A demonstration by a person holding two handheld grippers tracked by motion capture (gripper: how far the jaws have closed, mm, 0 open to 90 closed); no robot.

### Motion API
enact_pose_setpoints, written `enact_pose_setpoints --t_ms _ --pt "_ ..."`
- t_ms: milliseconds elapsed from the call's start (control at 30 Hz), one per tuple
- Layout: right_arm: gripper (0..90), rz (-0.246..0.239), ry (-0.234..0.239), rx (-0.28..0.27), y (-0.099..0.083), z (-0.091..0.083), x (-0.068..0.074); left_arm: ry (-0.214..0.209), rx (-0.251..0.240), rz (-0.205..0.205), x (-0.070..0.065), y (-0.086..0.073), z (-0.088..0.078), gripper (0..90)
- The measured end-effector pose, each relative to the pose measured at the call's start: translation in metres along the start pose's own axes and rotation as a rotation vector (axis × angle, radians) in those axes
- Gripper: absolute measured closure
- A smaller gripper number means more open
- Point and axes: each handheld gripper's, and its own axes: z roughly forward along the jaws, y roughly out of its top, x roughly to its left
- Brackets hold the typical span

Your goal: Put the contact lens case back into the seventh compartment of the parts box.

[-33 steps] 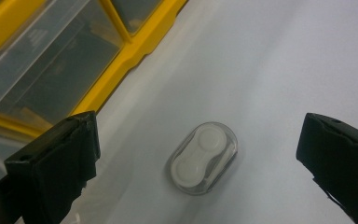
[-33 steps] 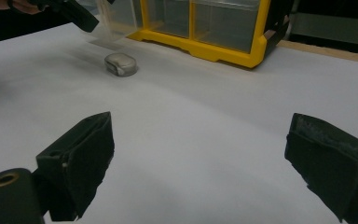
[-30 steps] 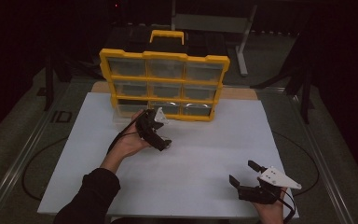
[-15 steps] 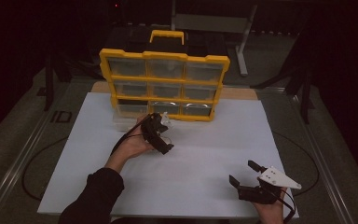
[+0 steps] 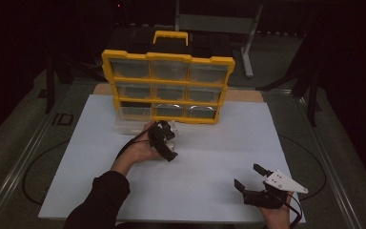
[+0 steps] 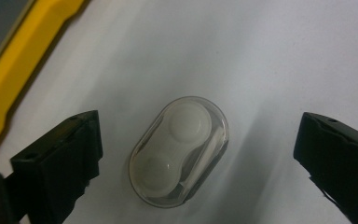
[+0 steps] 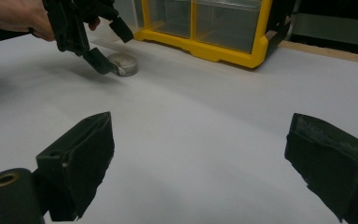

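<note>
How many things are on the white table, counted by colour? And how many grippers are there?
Yellow: 1, the compartment box standing upright at the back of the table.
Clear: 1, the small rounded case lying between the open jaws of the left gripper.
Black grippers: 2, the left one and the right gripper, also open.
Total: 4.

I see open white mat (image 5: 209,162) from 3 to 9 o'clock | yellow organizer (image 5: 167,86) walls off 12 | clear case (image 6: 179,149) lies between the spread left gripper (image 6: 196,154) jaws, bare gaps both sides | right gripper (image 5: 252,179) unobstructed at 5.
</note>
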Motion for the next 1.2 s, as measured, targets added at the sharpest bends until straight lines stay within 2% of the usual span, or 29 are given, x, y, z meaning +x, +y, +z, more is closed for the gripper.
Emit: enact_pose_setpoints --t_ms 67,267,367,433,500,567,733,967,1200 --pt "7.8 -0.001 0.0 0.0 0.0 0.0 0.0 0.0 0.007 -0.006 0.001 -0.001 0.002 5.2" --pt "7.8 0.002 0.002 -0.001 0.0 0.0 0.0 -0.004 0.016 -0.013 0.005 -0.003 0.005 21.0" --pt "7.8 0.0 0.002 0.0 0.0 0.0 0.0 0.011 0.029 -0.014 0.008 -0.005 0.007 31.1" --pt "7.8 0.002 0.003 -0.001 0.0 0.0 0.0 0.006 0.038 -0.006 0.008 -0.006 0.009 36.2" --pt "7.8 0.002 0.003 -0.001 0.0 0.0 0.0 0.0 0.038 -0.006 0.009 -0.006 0.009 36.5" --pt "7.8 0.001 0.005 0.001 0.0 0.0 0.0 -0.012 0.038 -0.004 0.009 -0.006 0.009 44.0" --pt "7.8 -0.002 0.008 0.005 0.0 0.001 0.0 -0.029 0.04 -0.002 0.01 -0.006 0.009 48.1" --pt "7.8 -0.004 0.01 0.014 0.0 0.002 0.001 -0.071 0.032 -0.033 0.015 -0.008 0.01 48.9" --pt "7.8 -0.001 0.005 0.011 0.0 0.001 0.0 -0.061 0.037 -0.027 0.014 -0.007 0.01 49.6"
